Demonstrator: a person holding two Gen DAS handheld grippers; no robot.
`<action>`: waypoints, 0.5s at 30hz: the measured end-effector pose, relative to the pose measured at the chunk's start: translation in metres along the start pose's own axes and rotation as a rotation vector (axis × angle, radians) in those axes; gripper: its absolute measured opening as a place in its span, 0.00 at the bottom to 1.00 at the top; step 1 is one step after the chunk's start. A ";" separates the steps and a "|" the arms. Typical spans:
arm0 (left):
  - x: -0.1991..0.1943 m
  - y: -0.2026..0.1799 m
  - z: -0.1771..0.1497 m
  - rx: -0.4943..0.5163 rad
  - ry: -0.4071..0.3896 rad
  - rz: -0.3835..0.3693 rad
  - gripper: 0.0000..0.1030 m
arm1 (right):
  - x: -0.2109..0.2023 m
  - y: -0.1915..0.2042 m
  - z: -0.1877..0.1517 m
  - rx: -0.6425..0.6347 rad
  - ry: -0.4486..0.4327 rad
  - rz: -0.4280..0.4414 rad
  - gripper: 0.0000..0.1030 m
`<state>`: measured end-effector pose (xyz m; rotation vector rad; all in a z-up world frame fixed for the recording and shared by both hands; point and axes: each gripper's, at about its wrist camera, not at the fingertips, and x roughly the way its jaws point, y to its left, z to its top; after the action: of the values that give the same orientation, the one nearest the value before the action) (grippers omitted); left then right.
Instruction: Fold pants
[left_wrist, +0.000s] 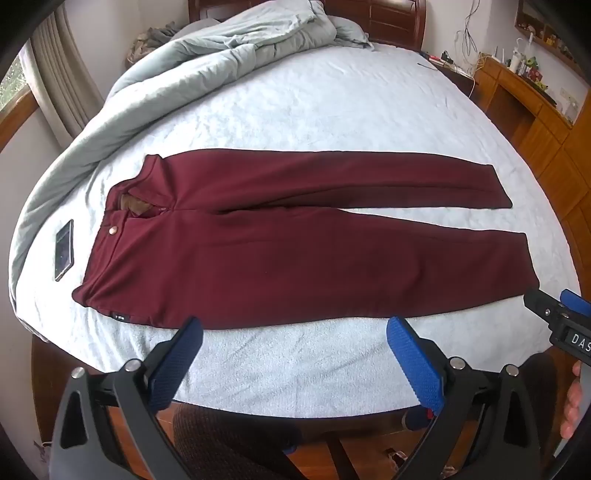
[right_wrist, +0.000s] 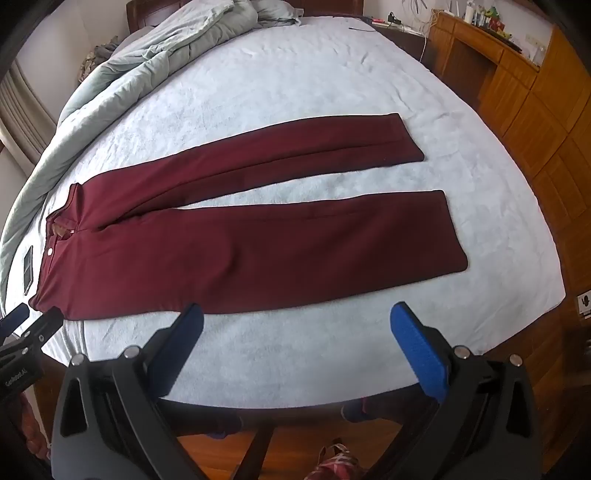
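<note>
Maroon pants (left_wrist: 280, 240) lie flat and unfolded on the pale bed (left_wrist: 295, 110), waist to the left, both legs spread apart to the right. They also show in the right wrist view (right_wrist: 240, 243). My left gripper (left_wrist: 295, 328) is open and empty, held above the near bed edge in front of the near leg. My right gripper (right_wrist: 297, 315) is open and empty, held above the near bed edge in front of the near leg. The right gripper also shows in the left wrist view (left_wrist: 554, 310), near the near leg's hem.
A phone (left_wrist: 64, 249) lies on the bed left of the waistband. A rumpled grey-green duvet (left_wrist: 207, 55) is heaped along the far left. Wooden cabinets (right_wrist: 535, 110) stand to the right. Wooden floor and the bed frame lie below the grippers.
</note>
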<state>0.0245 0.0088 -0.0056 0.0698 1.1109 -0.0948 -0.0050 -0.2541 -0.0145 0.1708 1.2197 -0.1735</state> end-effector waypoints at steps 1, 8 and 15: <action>0.000 0.000 0.000 0.000 0.000 -0.001 0.97 | -0.001 0.000 -0.001 0.000 -0.023 0.004 0.97; 0.000 -0.001 0.001 0.002 0.001 0.001 0.97 | -0.001 0.002 -0.001 -0.003 -0.042 -0.001 0.98; 0.000 -0.001 0.001 0.001 0.000 0.001 0.97 | -0.001 0.001 0.000 -0.006 -0.040 0.002 0.98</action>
<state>0.0252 0.0075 -0.0056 0.0713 1.1110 -0.0950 -0.0054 -0.2529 -0.0135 0.1631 1.1800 -0.1709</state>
